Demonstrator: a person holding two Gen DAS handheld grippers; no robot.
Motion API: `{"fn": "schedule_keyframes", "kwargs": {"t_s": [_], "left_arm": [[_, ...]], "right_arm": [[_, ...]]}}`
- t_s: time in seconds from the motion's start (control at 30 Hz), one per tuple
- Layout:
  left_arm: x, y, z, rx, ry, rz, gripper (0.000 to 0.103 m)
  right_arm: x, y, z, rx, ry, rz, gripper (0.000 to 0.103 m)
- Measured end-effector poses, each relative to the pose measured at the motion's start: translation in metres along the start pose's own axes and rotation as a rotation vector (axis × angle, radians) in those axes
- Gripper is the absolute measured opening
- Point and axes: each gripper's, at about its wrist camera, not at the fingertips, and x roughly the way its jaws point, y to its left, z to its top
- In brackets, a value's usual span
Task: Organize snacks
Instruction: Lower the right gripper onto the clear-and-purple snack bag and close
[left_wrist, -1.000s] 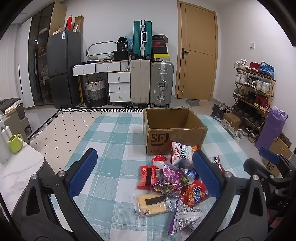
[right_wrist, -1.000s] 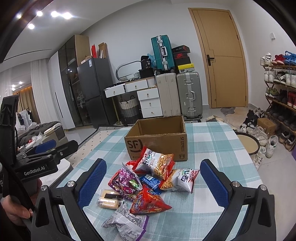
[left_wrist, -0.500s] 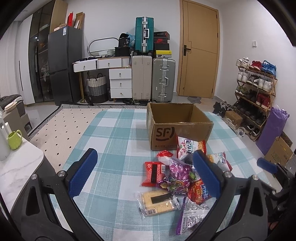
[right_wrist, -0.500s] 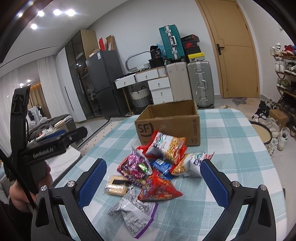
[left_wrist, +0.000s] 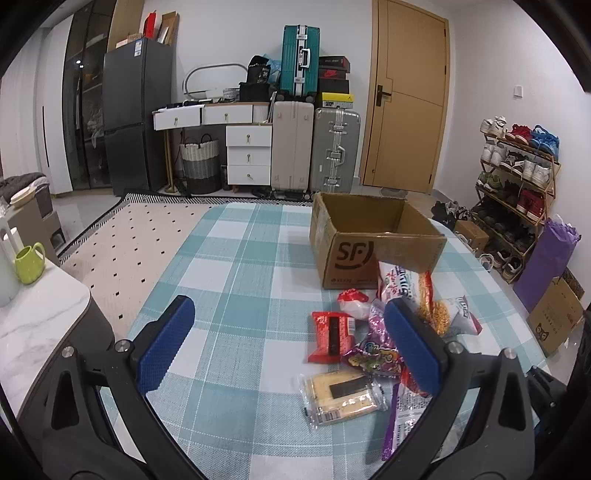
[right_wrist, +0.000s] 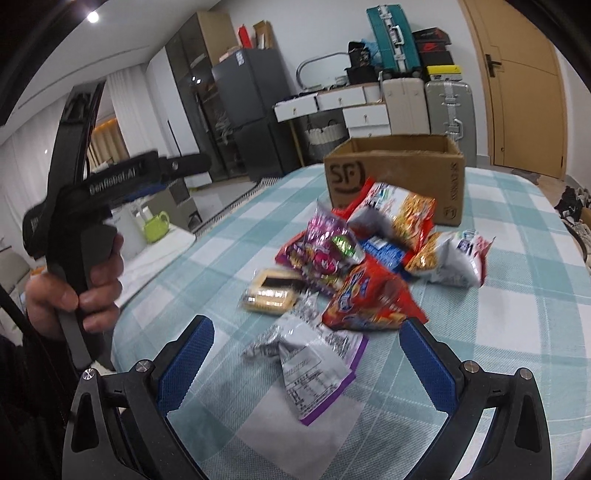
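Observation:
An open cardboard box (left_wrist: 373, 236) (right_wrist: 399, 177) stands on the checked tablecloth (left_wrist: 240, 280). In front of it lies a heap of snack packets: a red bar packet (left_wrist: 330, 336), a pink-purple candy bag (left_wrist: 373, 350) (right_wrist: 325, 247), a clear pack of yellow crackers (left_wrist: 341, 397) (right_wrist: 271, 293), a red chip bag (right_wrist: 369, 299) and a silver-purple packet (right_wrist: 310, 365). My left gripper (left_wrist: 286, 339) is open above the cloth, left of the heap. My right gripper (right_wrist: 304, 360) is open, with the silver-purple packet lying between its fingers, untouched.
A hand (right_wrist: 74, 291) holds the left gripper's body at the left of the right wrist view. A side counter with a green mug (left_wrist: 29, 258) stands left of the table. Suitcases, drawers, a fridge and a shoe rack (left_wrist: 517, 192) line the room.
Both grippers moved left and nearer the table. The right gripper dropped toward the heap, so the silver-purple packet now lies between its fingers. Both stayed open.

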Motion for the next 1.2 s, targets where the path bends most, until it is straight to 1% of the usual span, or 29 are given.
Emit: {"fn": "schedule_keyframes", "kwargs": {"t_s": [0.17, 0.4, 0.47, 0.5, 0.53, 0.6, 0.87, 0.93, 1.07, 1.1, 1.2], "left_arm": [[0.002, 0.012, -0.003, -0.024, 0.011, -0.003, 0.102], [0.008, 0.028, -0.008, -0.044, 0.030, 0.023, 0.102], [0.008, 0.032, -0.009, -0.046, 0.035, 0.030, 0.102], [0.008, 0.033, -0.010, -0.046, 0.036, 0.035, 0.102], [0.008, 0.035, -0.011, -0.047, 0.037, 0.038, 0.102], [0.010, 0.039, -0.011, -0.053, 0.043, 0.042, 0.102], [0.013, 0.042, -0.014, -0.053, 0.058, 0.055, 0.102], [0.013, 0.042, -0.014, -0.053, 0.057, 0.053, 0.102], [0.013, 0.042, -0.015, -0.052, 0.057, 0.056, 0.102], [0.013, 0.042, -0.014, -0.052, 0.057, 0.054, 0.102], [0.014, 0.043, -0.017, -0.050, 0.059, 0.060, 0.102]], "right_arm": [[0.021, 0.007, -0.005, -0.013, 0.077, 0.024, 0.103], [0.042, 0.016, -0.002, -0.058, 0.131, 0.012, 0.102], [0.046, 0.019, -0.001, -0.068, 0.149, 0.011, 0.096], [0.050, 0.020, -0.001, -0.072, 0.165, 0.012, 0.088], [0.054, 0.020, -0.001, -0.075, 0.182, 0.014, 0.084], [0.060, 0.020, -0.001, -0.083, 0.195, 0.001, 0.084], [0.066, 0.018, -0.001, -0.078, 0.217, 0.009, 0.080], [0.068, 0.017, -0.001, -0.065, 0.226, 0.015, 0.073], [0.068, 0.012, -0.001, -0.043, 0.224, 0.024, 0.069], [0.067, 0.011, -0.001, -0.037, 0.218, 0.026, 0.062], [0.065, 0.007, -0.002, -0.017, 0.214, 0.042, 0.060]]}}
